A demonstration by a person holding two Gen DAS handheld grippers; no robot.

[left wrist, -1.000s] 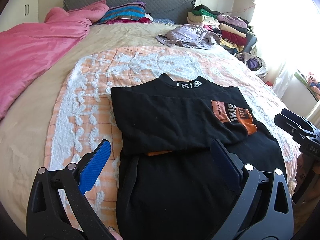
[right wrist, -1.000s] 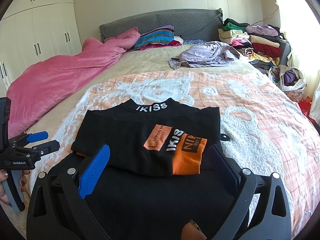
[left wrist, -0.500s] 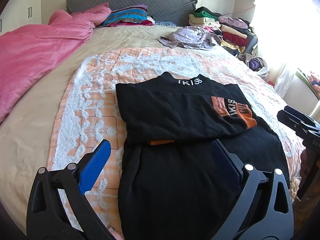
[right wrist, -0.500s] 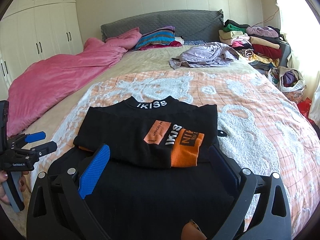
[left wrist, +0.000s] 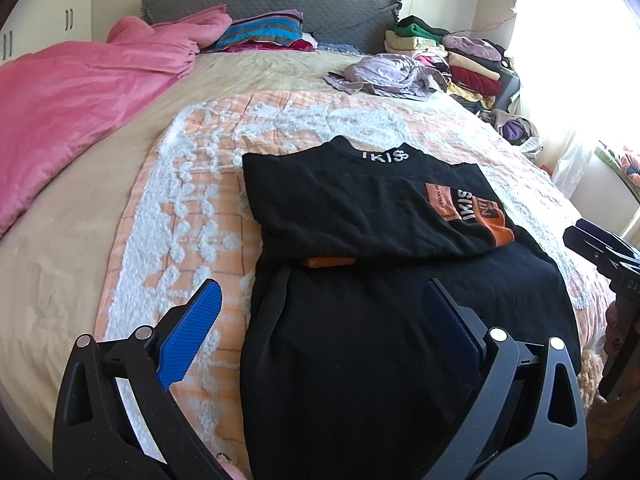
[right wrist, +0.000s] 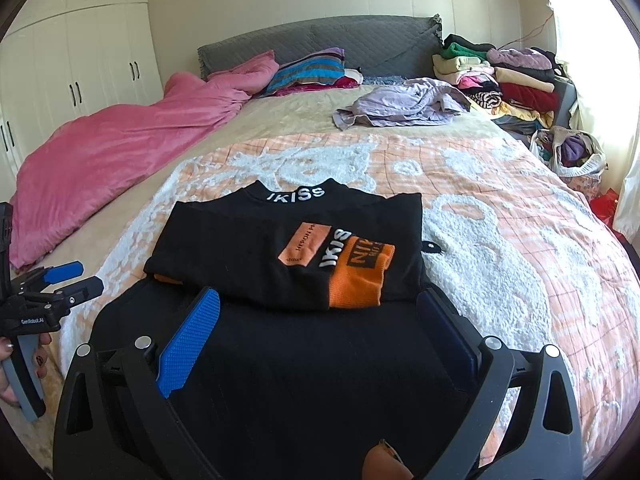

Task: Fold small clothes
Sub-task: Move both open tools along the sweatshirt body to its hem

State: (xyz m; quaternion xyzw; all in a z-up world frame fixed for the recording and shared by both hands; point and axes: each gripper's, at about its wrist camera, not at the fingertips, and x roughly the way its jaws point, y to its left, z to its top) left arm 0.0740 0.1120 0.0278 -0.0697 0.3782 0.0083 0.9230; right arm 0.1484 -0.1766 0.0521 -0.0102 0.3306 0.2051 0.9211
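**Black shirt half folded on the bed, both grippers spread and empty**

So the black shirt (right wrist: 288, 280) is lying flat on the orange and white blanket (right wrist: 500, 240), near the foot end of the bed (left wrist: 260, 76). Its top part is folded down over the lower part, so the collar with white lettering faces the headboard (right wrist: 320, 40) and the orange patch (right wrist: 356, 276) with print sits on the right side of the folded layer. A little strip of orange (left wrist: 328, 261) peeks out under the fold edge on the left.

The left gripper (left wrist: 320, 312) hovers over the shirt's near left part, jaws wide apart, nothing between them. One blue pad sits above the blanket just off the shirt's left edge, the other above the black fabric. The right gripper (right wrist: 320, 312) is likewise spread wide and empty, both pads above the shirt just short of the folded edge. Can't tell if either is actually touching the cloth.

Further out: a pink duvet (right wrist: 120, 152) bunched along the left side, striped pillows (right wrist: 312, 68) by the headboard, a crumpled lilac garment (right wrist: 404, 104) farther up the bed, and a stack of folded clothes (right wrist: 504, 76) to the right. White wardrobe doors (right wrist: 80, 60) on the left wall.
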